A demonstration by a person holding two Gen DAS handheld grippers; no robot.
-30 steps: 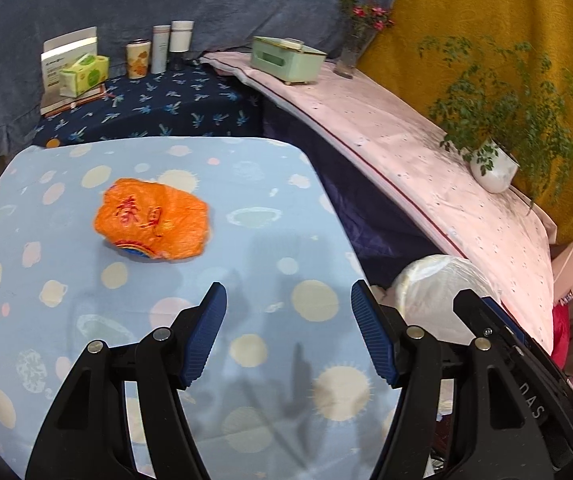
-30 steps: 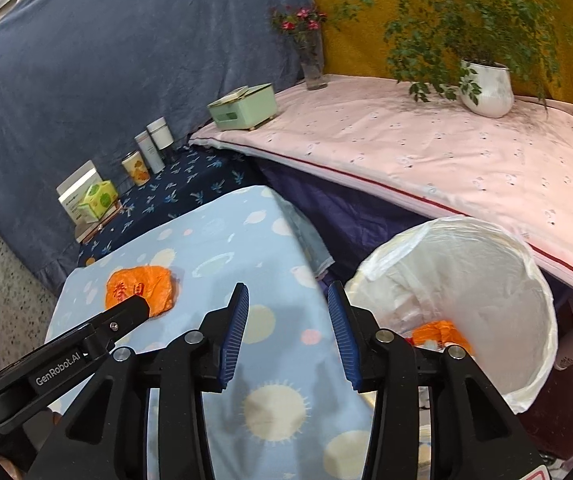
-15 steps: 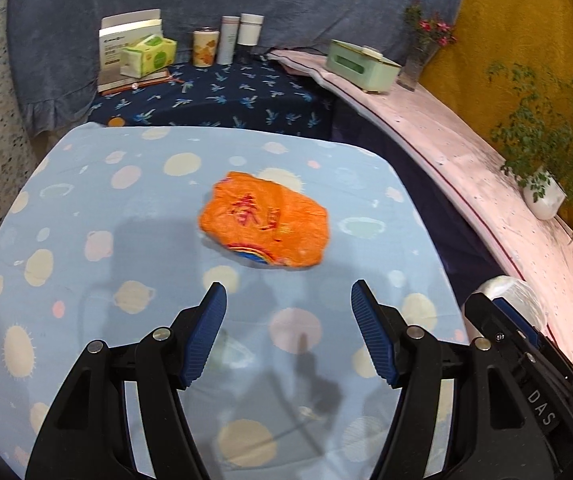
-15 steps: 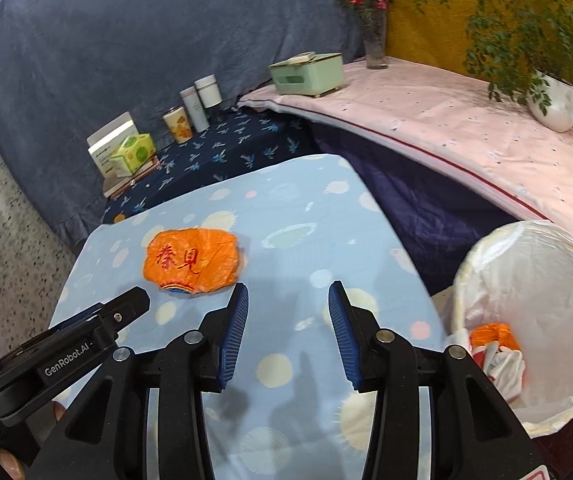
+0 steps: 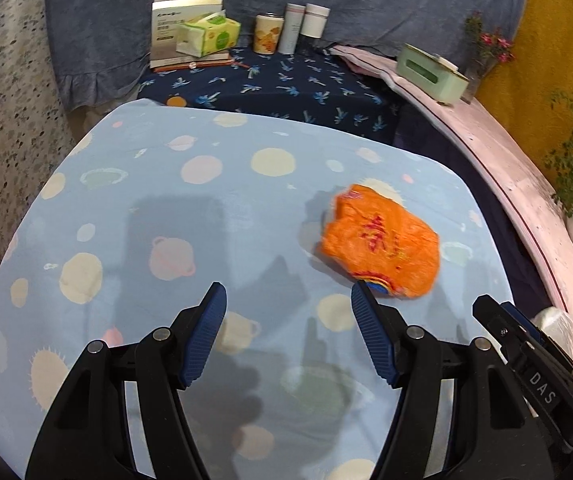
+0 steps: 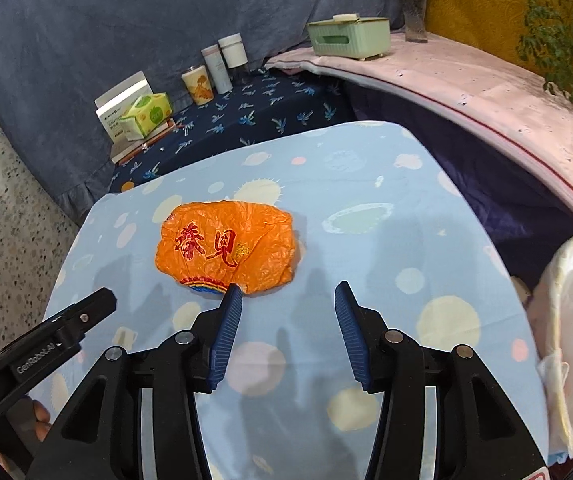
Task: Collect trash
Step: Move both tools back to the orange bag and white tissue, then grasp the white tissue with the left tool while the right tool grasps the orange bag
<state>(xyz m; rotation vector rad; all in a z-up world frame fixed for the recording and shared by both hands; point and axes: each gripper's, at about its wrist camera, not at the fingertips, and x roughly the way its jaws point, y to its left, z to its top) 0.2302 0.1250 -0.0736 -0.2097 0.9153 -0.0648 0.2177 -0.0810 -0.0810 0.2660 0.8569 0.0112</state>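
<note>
A crumpled orange wrapper (image 5: 382,250) with red characters lies on the light blue spotted tablecloth (image 5: 166,216); it also shows in the right wrist view (image 6: 226,250). My left gripper (image 5: 288,298) is open and empty, with the wrapper just ahead of its right finger. My right gripper (image 6: 288,296) is open and empty, its left fingertip close to the wrapper's near edge. A bin lined with a white bag (image 6: 570,292) stands off the table's right side.
A dark blue patterned surface (image 5: 286,84) behind the table holds a tissue pack (image 5: 208,34), a box, a cup (image 5: 268,34) and two bottles. A pink-covered ledge (image 6: 486,96) carries a green box (image 6: 348,36), a flower vase and a potted plant.
Both grippers swung left, away from the bin and toward the wrapper. The wrapper slid right in the left wrist view and now sits close in front of the right gripper. Both stayed open.
</note>
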